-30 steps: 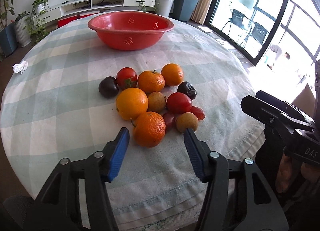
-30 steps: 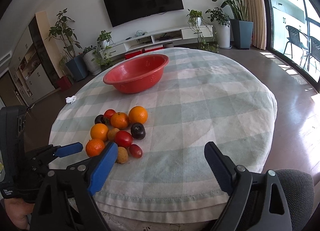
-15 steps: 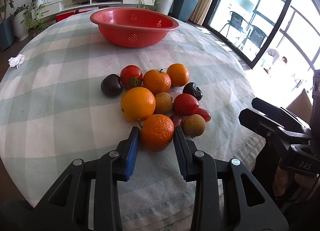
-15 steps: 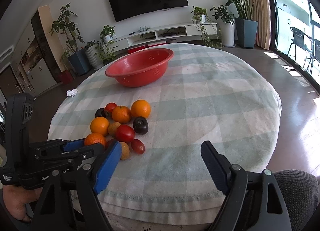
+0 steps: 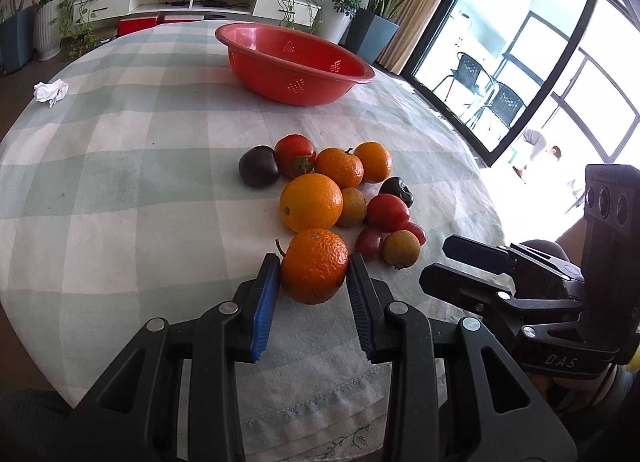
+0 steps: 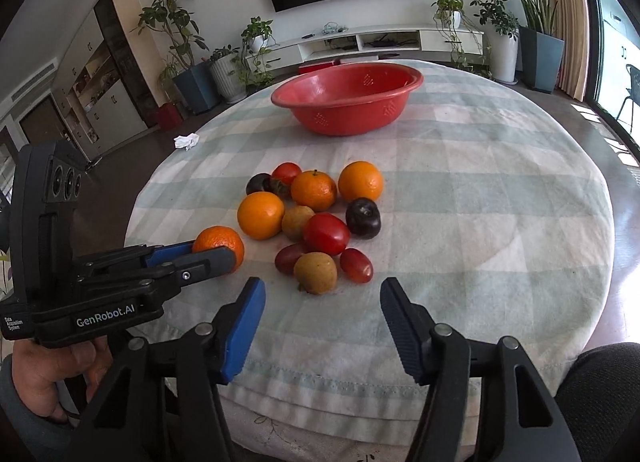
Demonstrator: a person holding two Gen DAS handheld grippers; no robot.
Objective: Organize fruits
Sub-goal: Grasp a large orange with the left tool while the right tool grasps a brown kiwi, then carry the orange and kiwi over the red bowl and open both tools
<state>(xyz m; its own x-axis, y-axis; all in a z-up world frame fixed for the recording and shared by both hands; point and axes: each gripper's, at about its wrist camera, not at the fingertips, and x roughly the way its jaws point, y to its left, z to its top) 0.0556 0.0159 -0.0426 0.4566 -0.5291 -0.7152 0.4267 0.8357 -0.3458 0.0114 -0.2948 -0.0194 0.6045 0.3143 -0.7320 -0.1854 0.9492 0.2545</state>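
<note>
A pile of fruit lies on the checked tablecloth [image 5: 120, 181]: oranges, red tomatoes, dark plums and small brown fruits. My left gripper [image 5: 314, 274] is shut on the nearest orange [image 5: 314, 266], its blue pads against both sides; the orange also shows in the right wrist view [image 6: 220, 244]. My right gripper [image 6: 322, 298] is open and empty, just in front of a small brown fruit [image 6: 315, 273] at the near edge of the pile. A red perforated bowl [image 5: 294, 61] stands empty at the far side of the table; it shows in the right wrist view too [image 6: 346, 97].
A crumpled white tissue [image 5: 50, 90] lies at the table's far left edge. The round table's front edge is just below both grippers. Plants, a TV shelf and glass doors stand beyond the table.
My left gripper has moved forward and closed its jaws from wide open onto the nearest orange. My right gripper has moved forward toward the pile and stays open.
</note>
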